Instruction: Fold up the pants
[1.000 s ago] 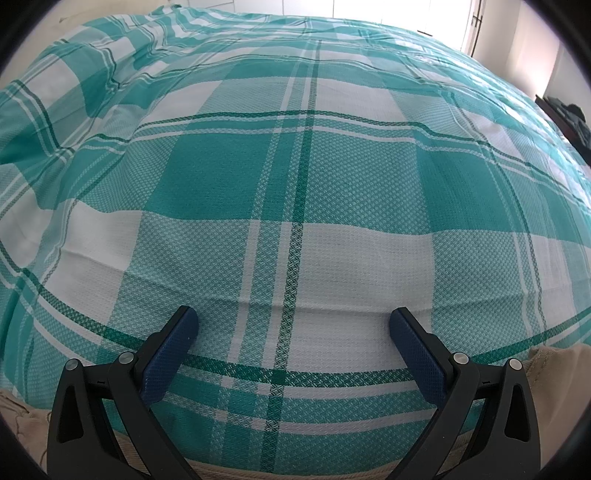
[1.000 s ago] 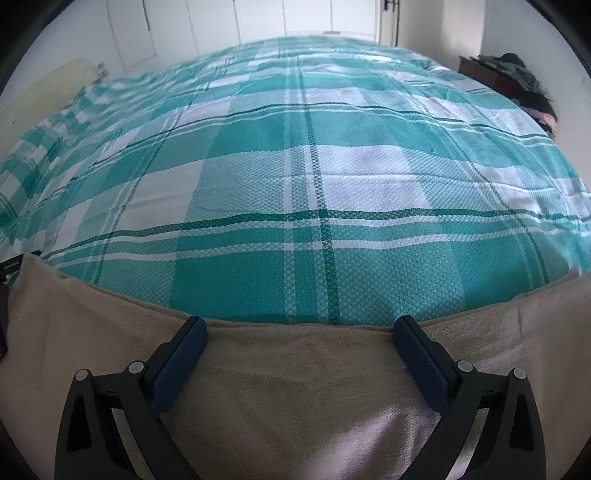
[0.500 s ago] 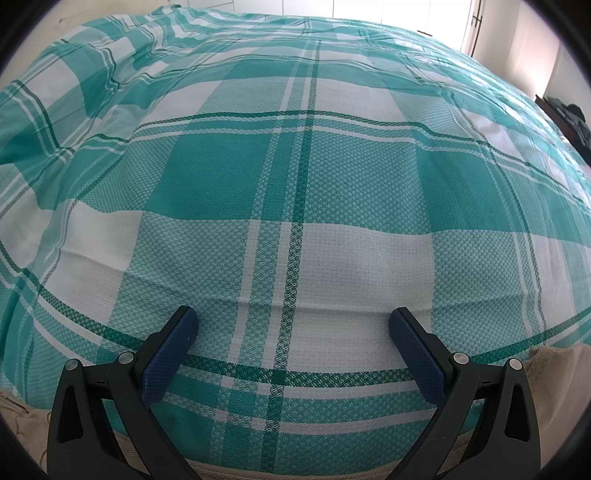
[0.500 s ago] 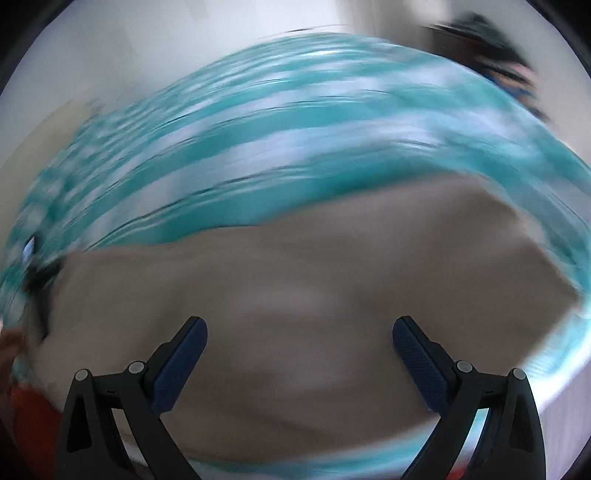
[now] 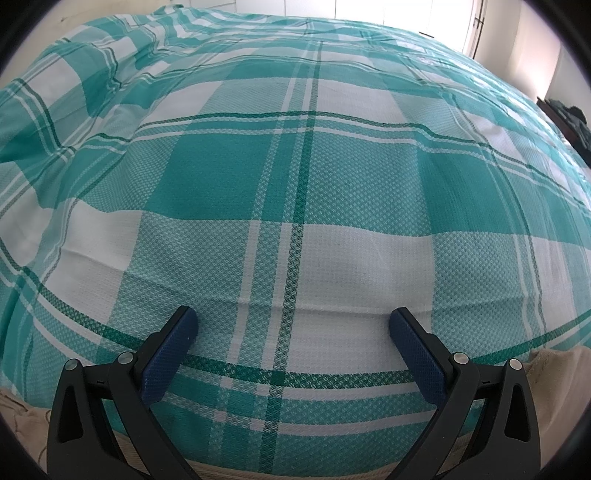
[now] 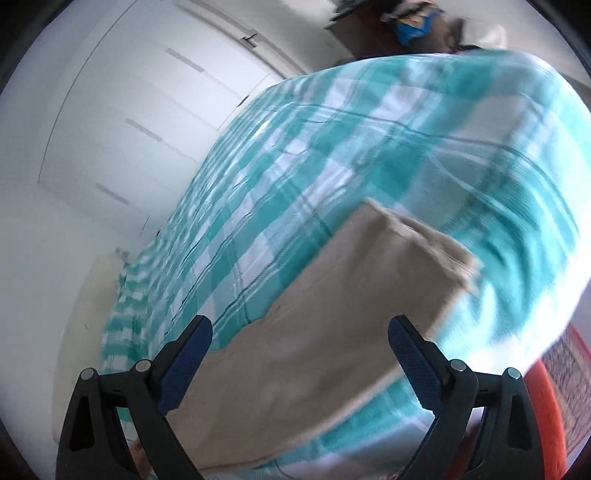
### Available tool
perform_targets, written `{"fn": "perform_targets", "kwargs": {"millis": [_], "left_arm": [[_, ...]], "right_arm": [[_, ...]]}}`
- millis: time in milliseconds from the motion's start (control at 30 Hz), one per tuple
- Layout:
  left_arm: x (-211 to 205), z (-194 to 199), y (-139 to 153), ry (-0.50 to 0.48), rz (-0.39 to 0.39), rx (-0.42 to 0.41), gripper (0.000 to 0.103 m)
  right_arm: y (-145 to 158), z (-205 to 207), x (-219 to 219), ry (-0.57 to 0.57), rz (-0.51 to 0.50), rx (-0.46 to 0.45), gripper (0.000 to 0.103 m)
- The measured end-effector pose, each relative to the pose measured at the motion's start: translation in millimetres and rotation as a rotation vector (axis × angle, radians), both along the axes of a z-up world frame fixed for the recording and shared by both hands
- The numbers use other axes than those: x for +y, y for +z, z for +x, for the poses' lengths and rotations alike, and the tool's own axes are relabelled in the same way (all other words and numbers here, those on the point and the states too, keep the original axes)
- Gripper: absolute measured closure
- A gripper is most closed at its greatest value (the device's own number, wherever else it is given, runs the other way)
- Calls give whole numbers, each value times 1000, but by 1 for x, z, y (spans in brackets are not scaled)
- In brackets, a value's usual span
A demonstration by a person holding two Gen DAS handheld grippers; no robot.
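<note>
The beige pants (image 6: pixel 325 332) lie flat on the teal plaid bedspread (image 6: pixel 369 155) near the bed's front edge, in the tilted, blurred right wrist view. My right gripper (image 6: pixel 297 332) is open and empty, raised above the pants. In the left wrist view only beige strips of the pants (image 5: pixel 554 373) show at the bottom corners. My left gripper (image 5: pixel 291 325) is open and empty, low over the bedspread (image 5: pixel 295 184) just beyond the pants' edge.
White wardrobe doors (image 6: pixel 129 110) stand beyond the bed. A dark dresser with clothes (image 6: pixel 406 22) is at the far corner. An orange rug (image 6: pixel 554 406) lies on the floor by the bed. Dark items (image 5: pixel 570 118) sit past the bed's right side.
My right gripper has lifted off the pants and swung, rolling its view, with the jaws still open. The left gripper has stayed put.
</note>
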State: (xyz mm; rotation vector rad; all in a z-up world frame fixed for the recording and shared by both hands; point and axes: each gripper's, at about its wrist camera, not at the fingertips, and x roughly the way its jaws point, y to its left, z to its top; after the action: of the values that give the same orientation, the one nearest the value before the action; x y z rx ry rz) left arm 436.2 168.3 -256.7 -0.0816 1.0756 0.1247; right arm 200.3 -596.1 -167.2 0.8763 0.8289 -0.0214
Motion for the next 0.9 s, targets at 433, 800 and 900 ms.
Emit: {"fn": "perform_targets", "kwargs": {"millis": [433,800,900], "left_arm": [[0,0,0,5,2,-4,0],[1,0,0,20,-10,-9,0],[2,0,1,59,-21,10,0]], "right_arm": [[-55,3,-43,-58,163,43,23],[-61,28,-33,63,128,92,34],[-71,38,-33,38,132,88,42]]}}
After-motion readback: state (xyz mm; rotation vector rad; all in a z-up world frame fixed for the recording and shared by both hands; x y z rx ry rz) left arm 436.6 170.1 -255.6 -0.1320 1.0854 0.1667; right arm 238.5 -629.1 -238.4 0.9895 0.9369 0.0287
